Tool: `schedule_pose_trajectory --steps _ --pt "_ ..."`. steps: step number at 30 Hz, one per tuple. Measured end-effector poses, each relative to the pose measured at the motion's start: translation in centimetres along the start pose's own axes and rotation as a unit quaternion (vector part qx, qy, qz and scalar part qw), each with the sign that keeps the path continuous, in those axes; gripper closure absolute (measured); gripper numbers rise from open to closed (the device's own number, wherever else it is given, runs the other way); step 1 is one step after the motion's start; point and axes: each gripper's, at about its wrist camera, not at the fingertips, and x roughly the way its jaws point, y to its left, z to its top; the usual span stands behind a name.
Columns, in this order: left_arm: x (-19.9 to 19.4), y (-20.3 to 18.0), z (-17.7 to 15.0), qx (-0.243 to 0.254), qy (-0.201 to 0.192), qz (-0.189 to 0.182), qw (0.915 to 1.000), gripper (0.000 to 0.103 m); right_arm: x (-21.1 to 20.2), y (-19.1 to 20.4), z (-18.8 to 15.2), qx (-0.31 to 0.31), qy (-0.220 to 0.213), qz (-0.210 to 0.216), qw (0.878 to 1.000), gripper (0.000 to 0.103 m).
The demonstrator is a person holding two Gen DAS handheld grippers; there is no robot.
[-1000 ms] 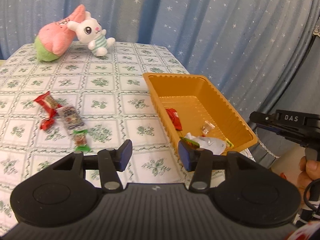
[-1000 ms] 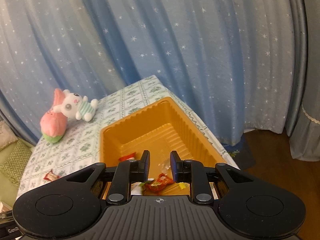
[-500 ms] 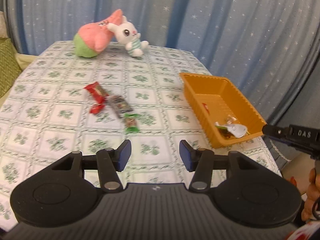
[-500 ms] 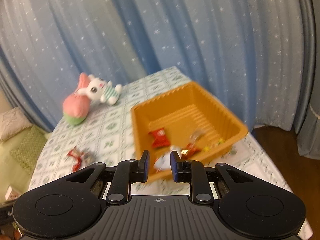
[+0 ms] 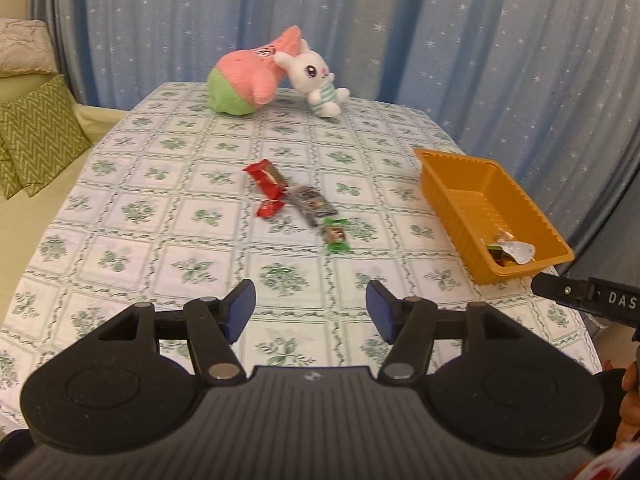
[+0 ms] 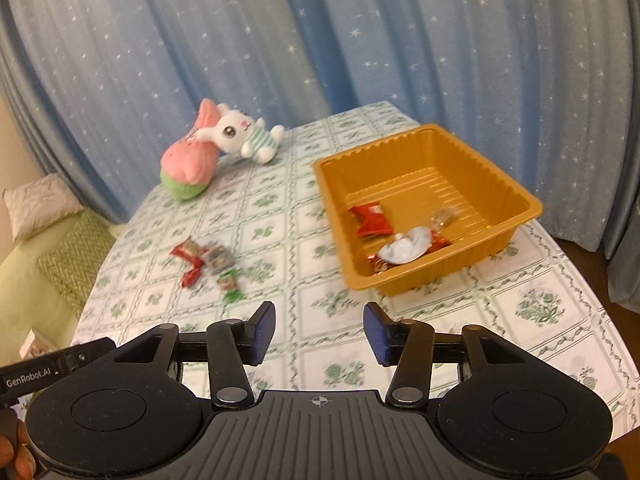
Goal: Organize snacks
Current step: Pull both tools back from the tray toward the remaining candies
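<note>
Left gripper (image 5: pixel 307 312) jaws opening, holding nothing, right gripper (image 6: pixel 319 333) jaws opening, empty, ribbed orange plastic tray (image 6: pixel 472 264) lying just ahead of them, green-wrapped candy (image 5: pixel 335 235) lying well ahead of left jaws on desk (image 5: pixel 160 240).

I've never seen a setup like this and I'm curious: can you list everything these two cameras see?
Orange plastic tray: one, table's right side, holding several wrapped snacks.
Red snack packets: two, mid-table.
Dark snack bar: one, beside them.
Green-ended candy: one, nearest of the loose snacks.
Pink-and-green plush: one, far edge.
White bunny plush: one, leaning on it.
Floral tablecloth: green-white.
Starry blue curtain: behind.
Green cushion: left.
Left gripper: black, opening, empty.
Right gripper: black, opening, empty.
</note>
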Motion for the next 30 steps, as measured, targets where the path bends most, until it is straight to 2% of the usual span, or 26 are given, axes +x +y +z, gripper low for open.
schedule_pose_trajectory --steps 4,10,21,30 --pt "-0.4 0.9 0.1 -0.004 -0.004 0.009 0.9999 0.037 0.1 1.3 -0.3 -0.013 0.005 0.005 1.0 0.046" --pt "-0.5 1.5 0.3 -0.003 -0.006 0.019 0.9998 0.032 0.4 2.4 -0.5 -0.023 0.011 0.009 1.0 0.044" --pt "0.1 2.5 0.6 -0.006 -0.004 0.015 0.9999 0.032 1.9 4.3 -0.7 -0.044 0.019 0.017 0.999 0.043" --pt "2.6 3.4 2.2 0.004 0.006 0.011 0.9999 0.028 5.1 6.2 -0.5 -0.081 0.026 0.021 0.996 0.043"
